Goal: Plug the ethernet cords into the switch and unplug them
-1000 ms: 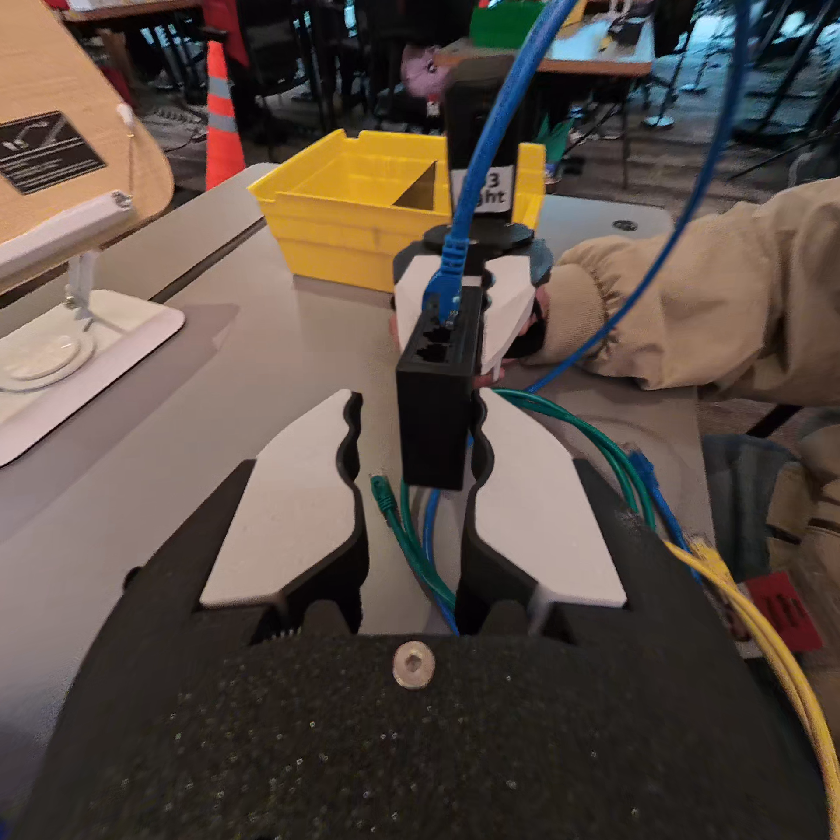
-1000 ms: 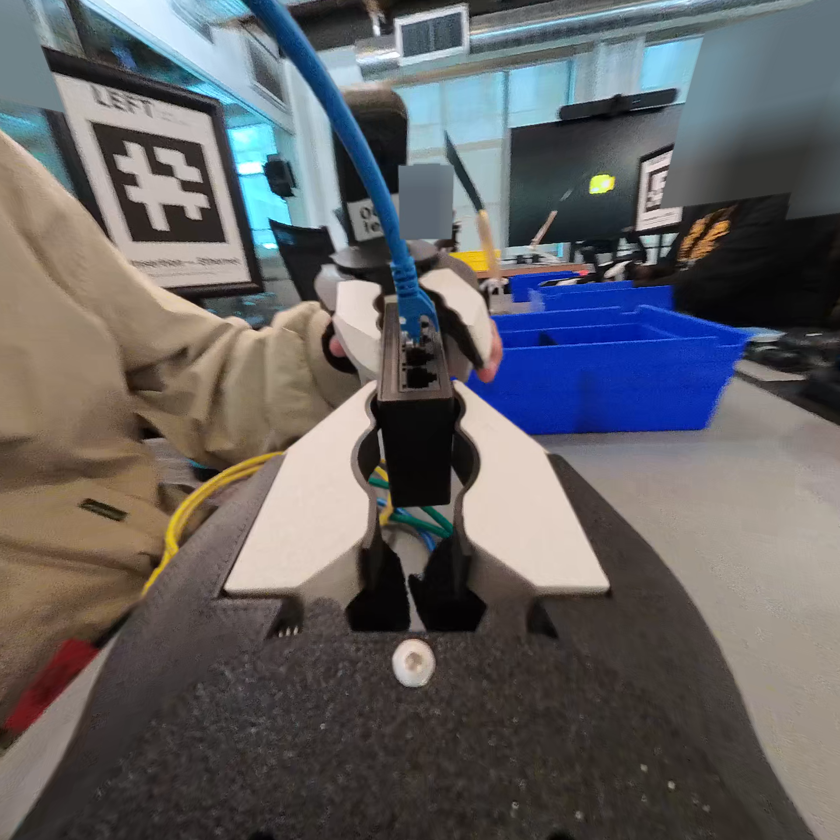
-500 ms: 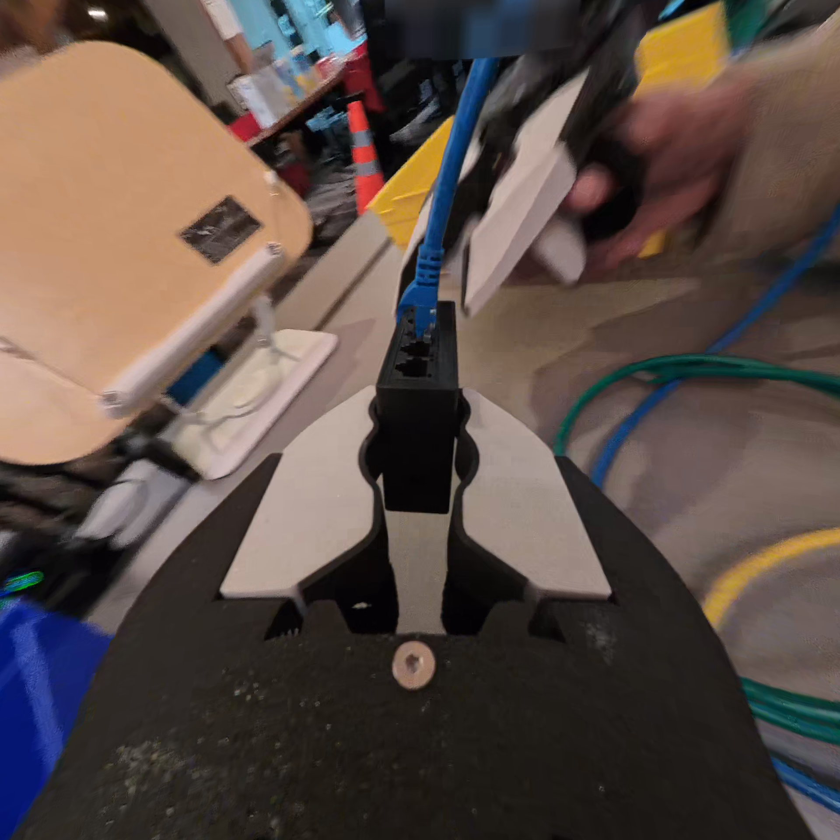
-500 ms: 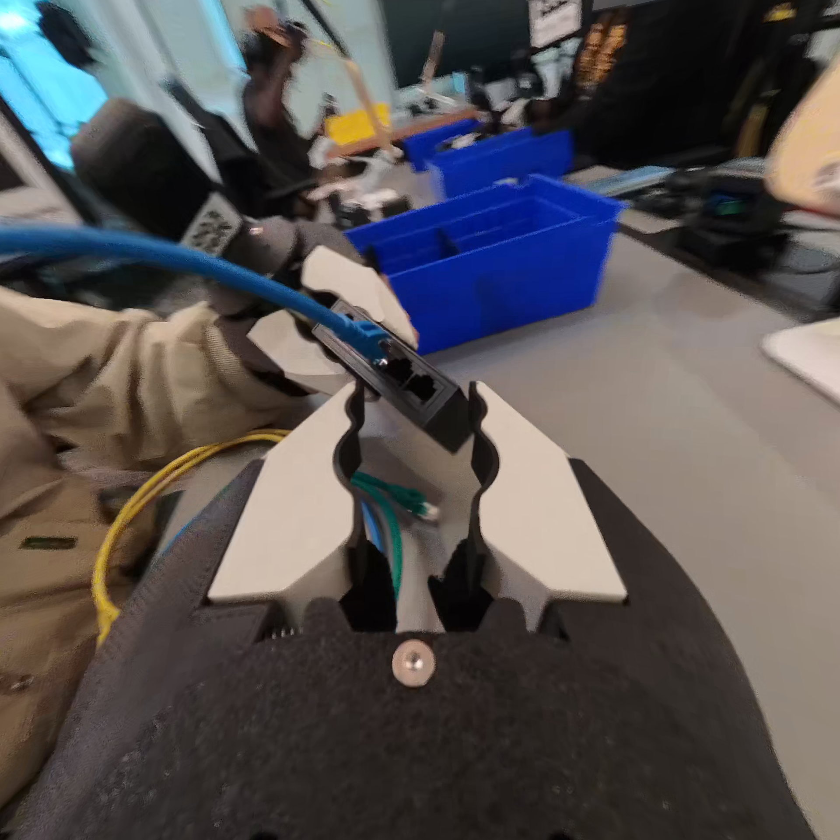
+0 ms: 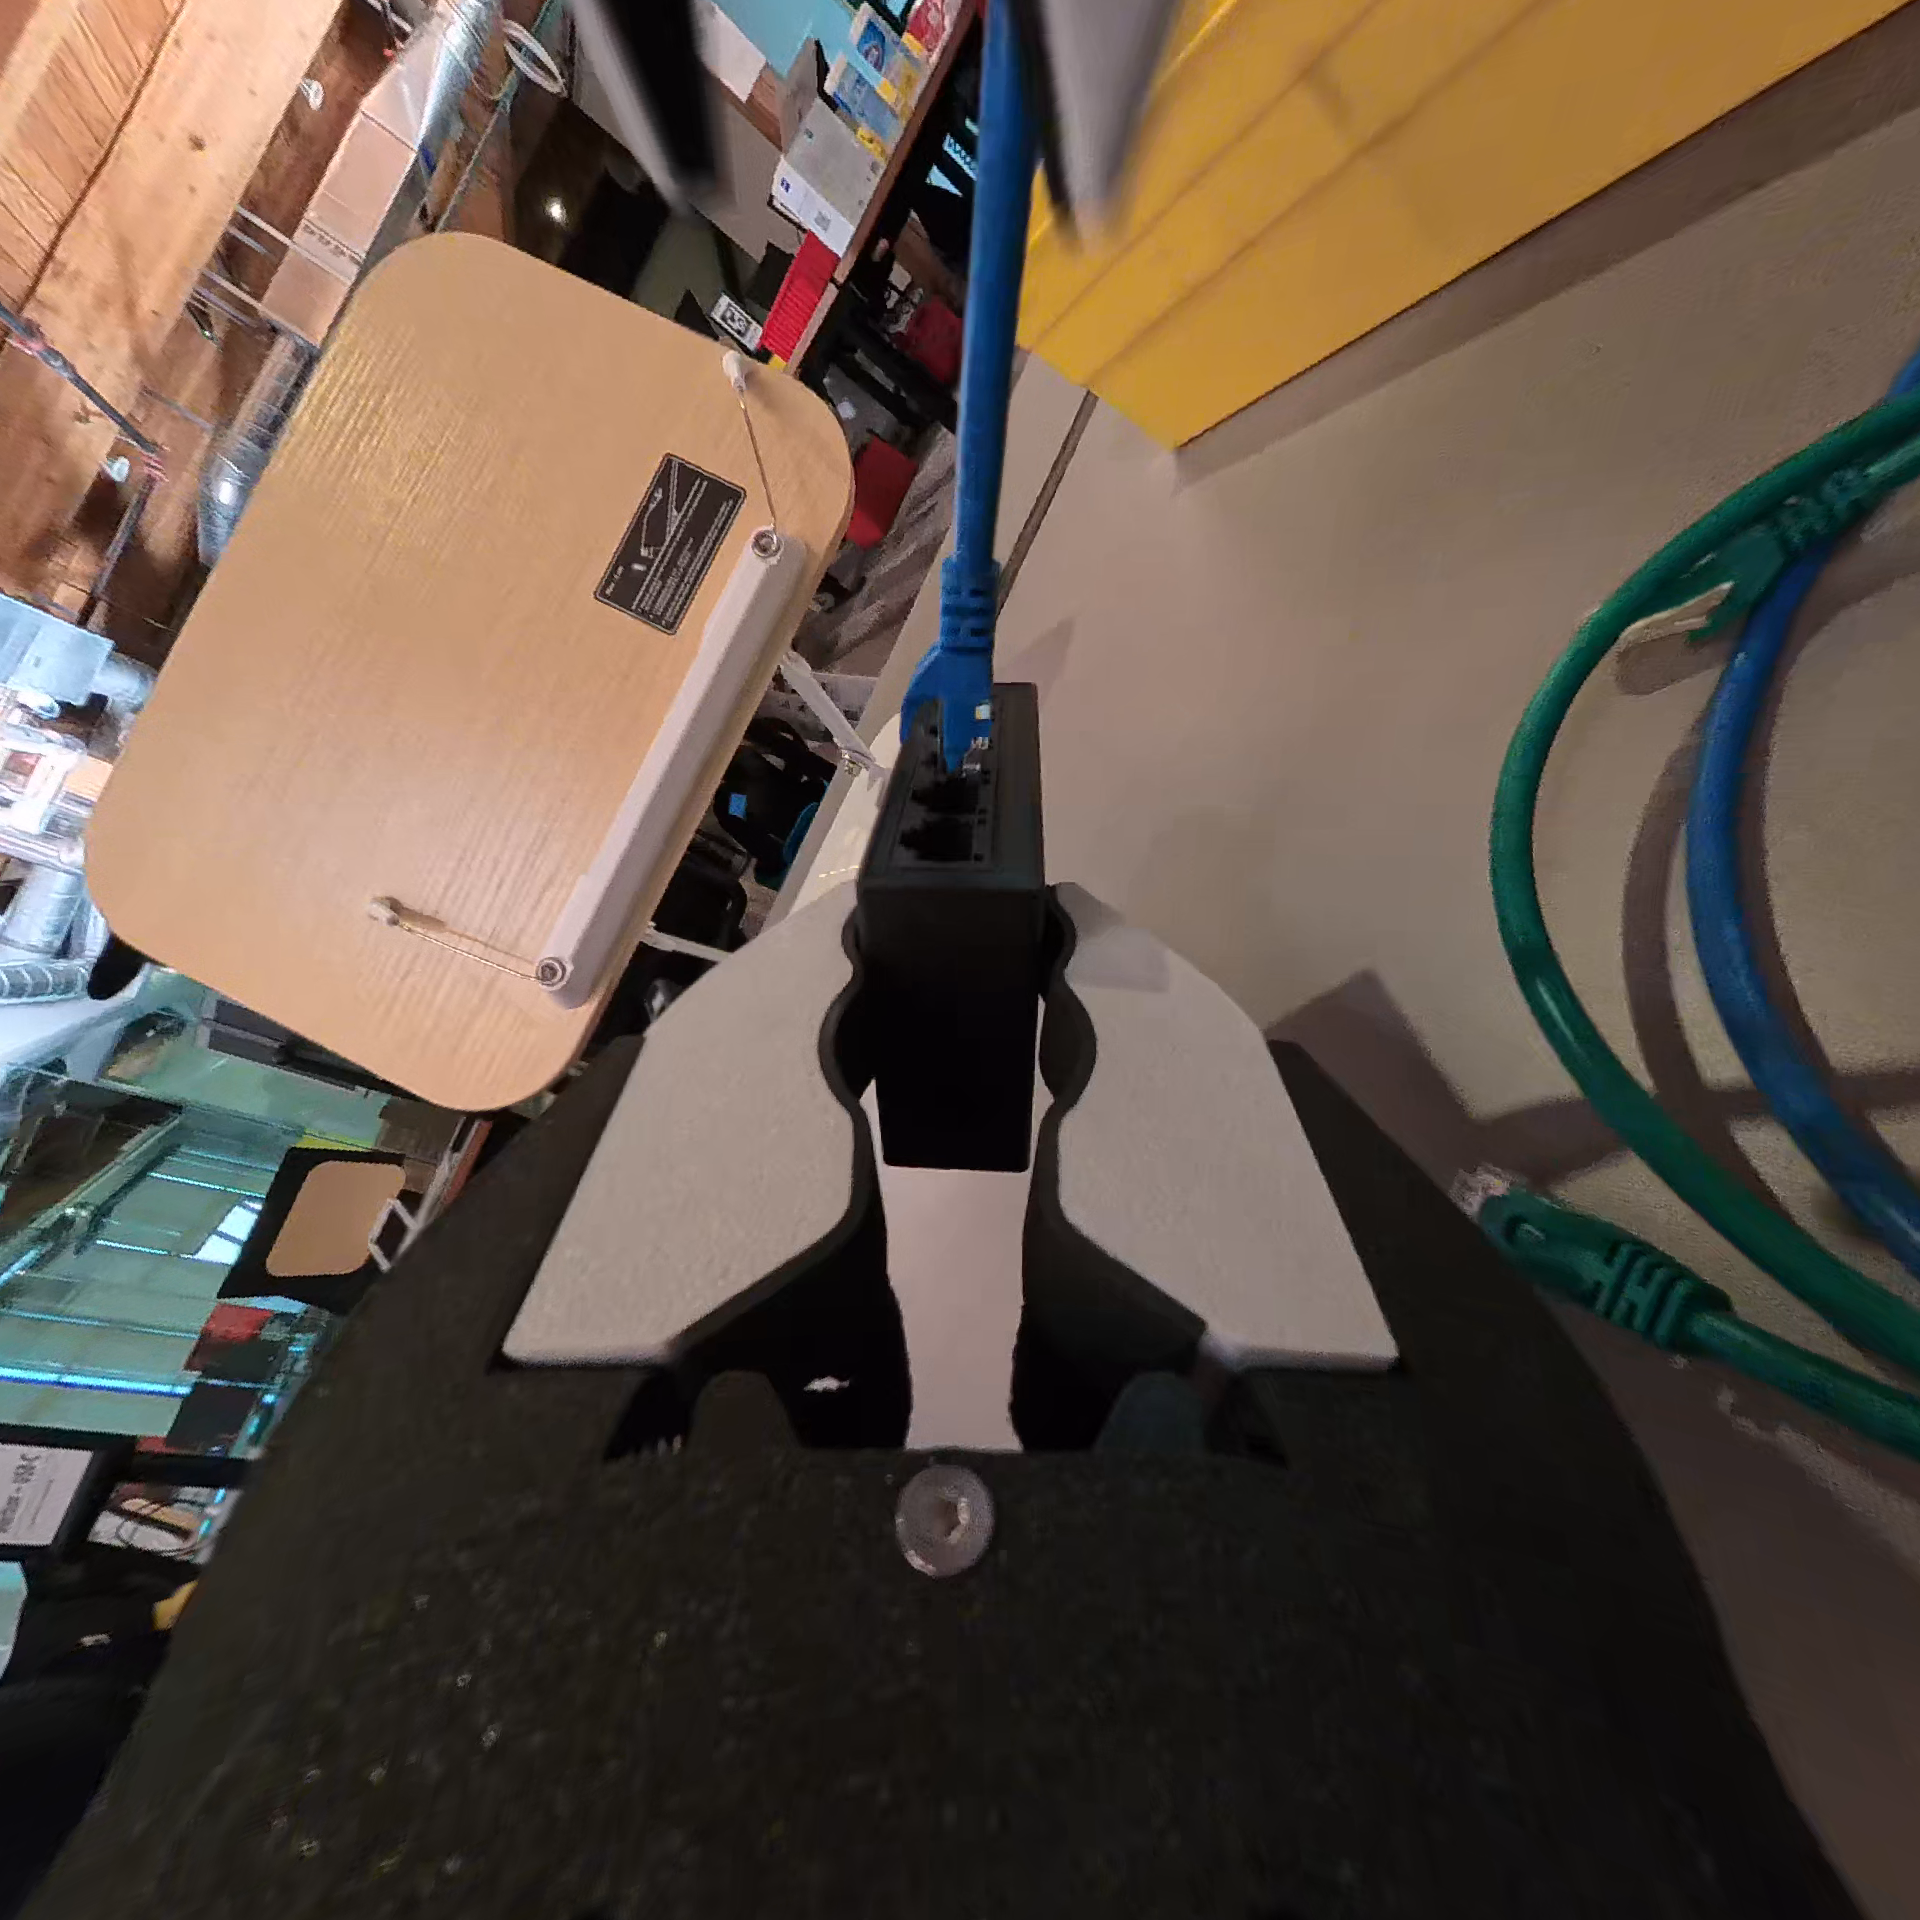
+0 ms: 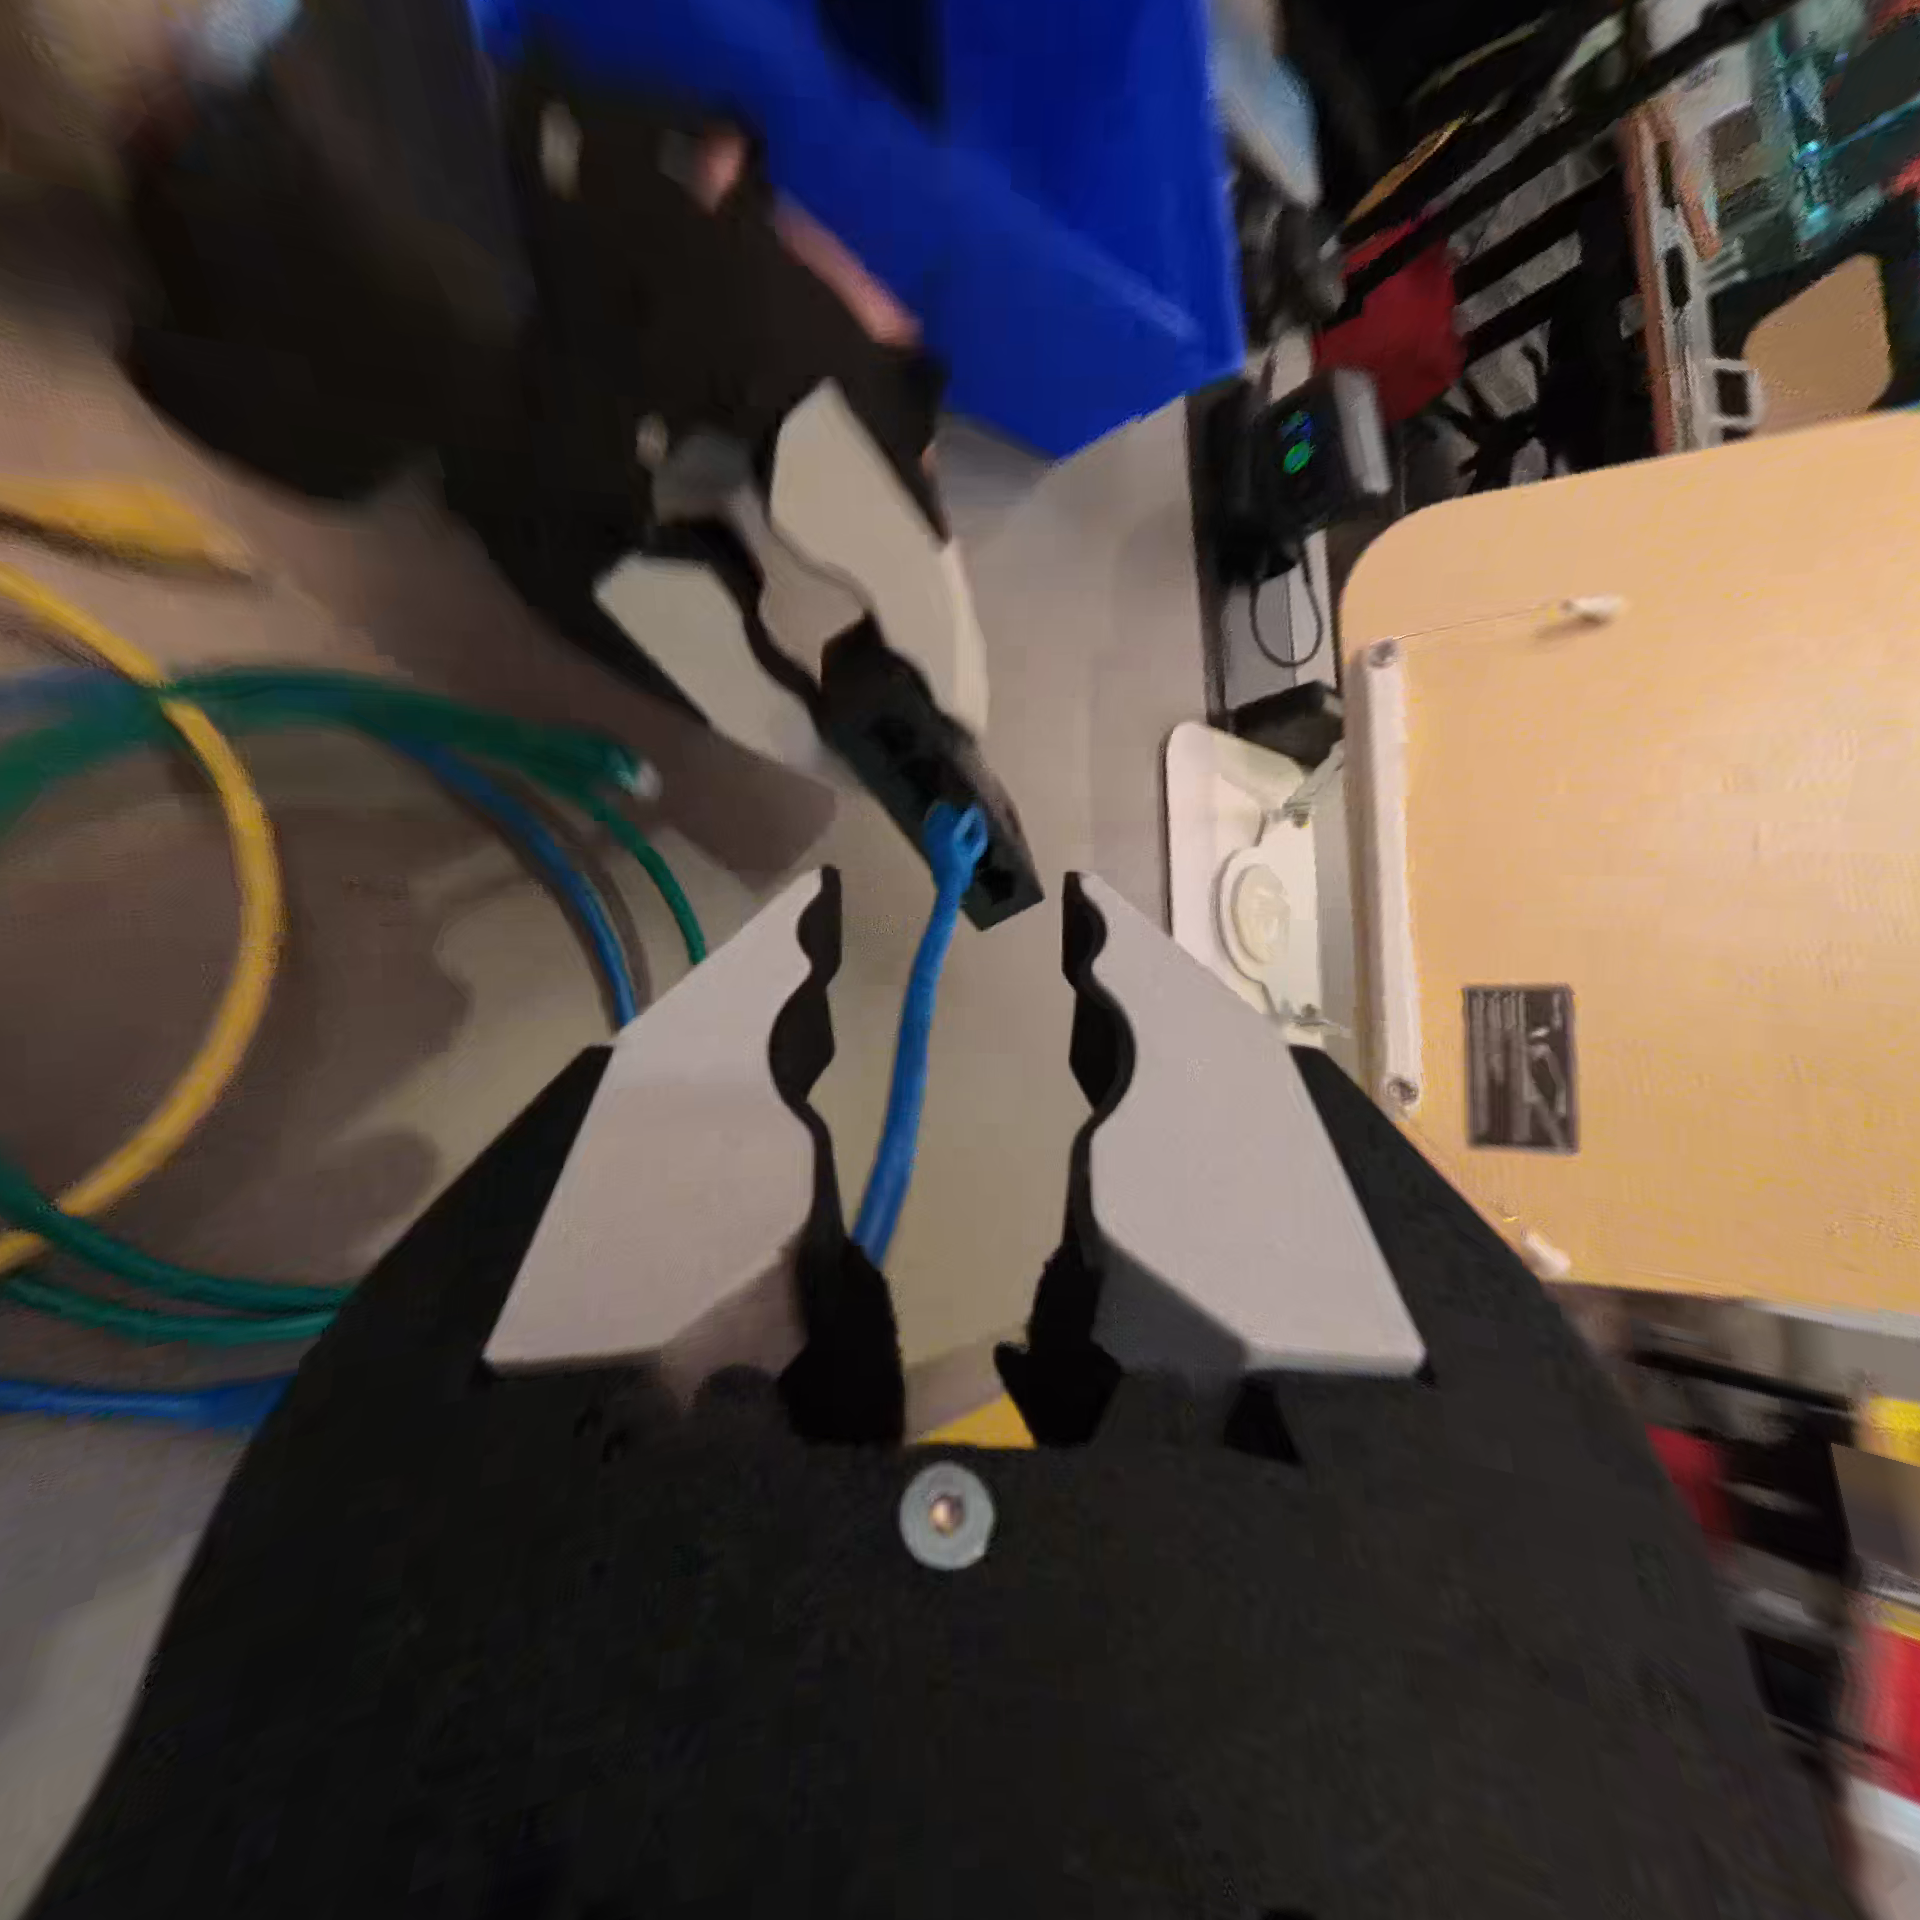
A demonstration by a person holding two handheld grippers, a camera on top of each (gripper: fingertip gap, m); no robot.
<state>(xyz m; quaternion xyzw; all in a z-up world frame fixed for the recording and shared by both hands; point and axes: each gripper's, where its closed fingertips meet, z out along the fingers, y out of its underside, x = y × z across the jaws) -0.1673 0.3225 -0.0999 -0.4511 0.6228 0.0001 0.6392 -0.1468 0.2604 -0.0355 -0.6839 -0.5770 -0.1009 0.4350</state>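
Observation:
My left gripper [image 5: 956, 920] is shut on the near end of the black switch [image 5: 951, 997] and holds it above the grey table. A blue ethernet cord [image 5: 982, 436] is plugged into the switch's farthest port, and the two nearer ports are empty. In the right wrist view, my right gripper [image 6: 948, 894] is open just short of the switch [image 6: 914, 758]. The blue cord [image 6: 914, 1039] runs loose between its fingers. The left gripper [image 6: 831, 582] shows blurred beyond the switch. Blurred fingers [image 5: 1081, 94] of the right gripper show at the top of the left wrist view.
Loose green [image 5: 1558, 997] and blue [image 5: 1745, 935] cords lie on the table [image 5: 1351, 582] to the right, and a yellow cord [image 6: 229, 935] loops nearby. A yellow bin [image 5: 1403, 156], a blue bin [image 6: 987, 187] and a wooden board on a white stand [image 5: 416, 644] stand around.
My left gripper closed on the switch and took it over. My right gripper let go of the switch, opened and swung round to the cord side. Both views have tilted.

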